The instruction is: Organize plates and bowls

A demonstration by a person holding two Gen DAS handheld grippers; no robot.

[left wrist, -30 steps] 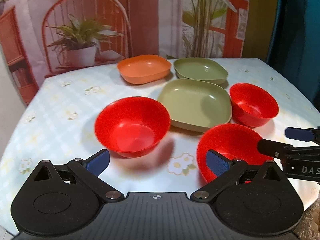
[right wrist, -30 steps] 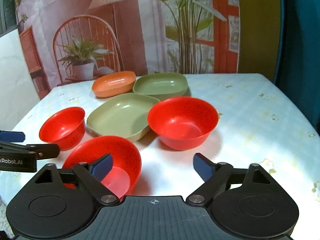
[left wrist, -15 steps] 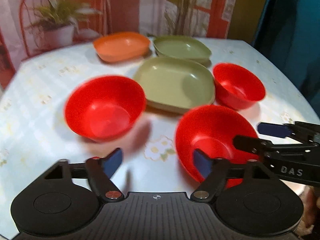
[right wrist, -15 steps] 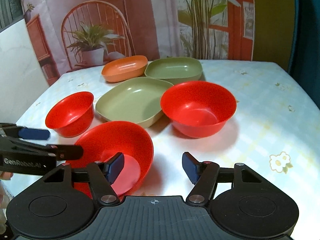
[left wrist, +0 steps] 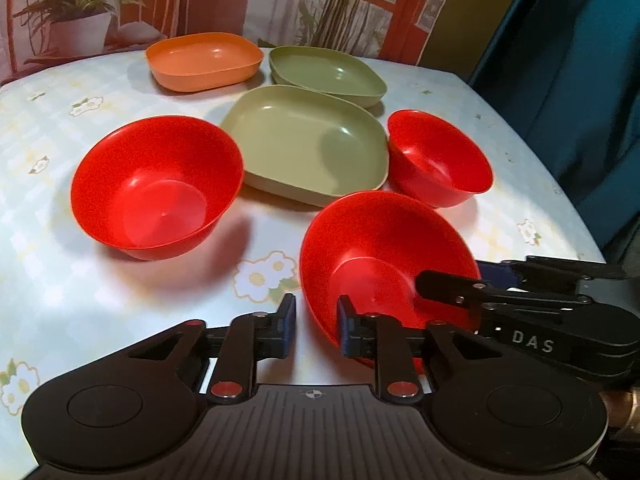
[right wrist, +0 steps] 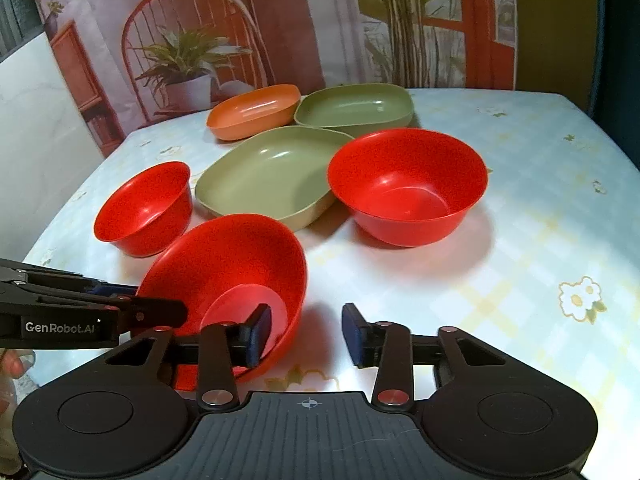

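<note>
Tilted glossy red bowl [left wrist: 372,264] straddled at rim by closing left gripper [left wrist: 316,326] and right gripper [right wrist: 306,334] | pads not yet pressing | fingertip [right wrist: 12,364] seen only in right view

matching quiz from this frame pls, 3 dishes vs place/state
Things:
1. orange dish
2. larger green plate
3. nearest red bowl

Place or state:
a. tilted up on one edge
b. lying flat in the middle of the group
c. back row, beside the smaller green dish

Pairs: 1-c, 2-b, 3-a
</note>
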